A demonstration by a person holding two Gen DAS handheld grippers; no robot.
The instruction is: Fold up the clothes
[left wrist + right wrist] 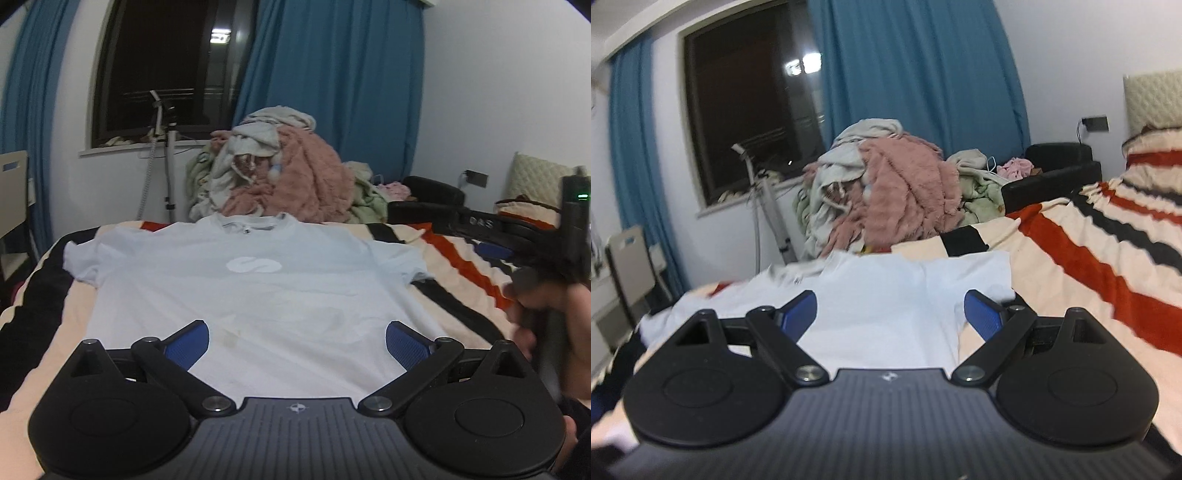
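The T-shirt (236, 288) lies flat on the bed (454, 254), collar away from both claws. The left claw (297, 345) hovers wide over the hem; the right claw (890, 314), also wide, sits nearer the right sleeve (971, 273).

Pale blue T-shirt (236, 295), striped blanket (454, 258)

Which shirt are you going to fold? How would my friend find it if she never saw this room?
Find the big bed with the striped blanket in cream, red and black. Spread flat on top of it, in front of the messy clothes pile, lies the T-shirt. It is the only pale blue thing laid out smooth, with a white oval logo on its chest.
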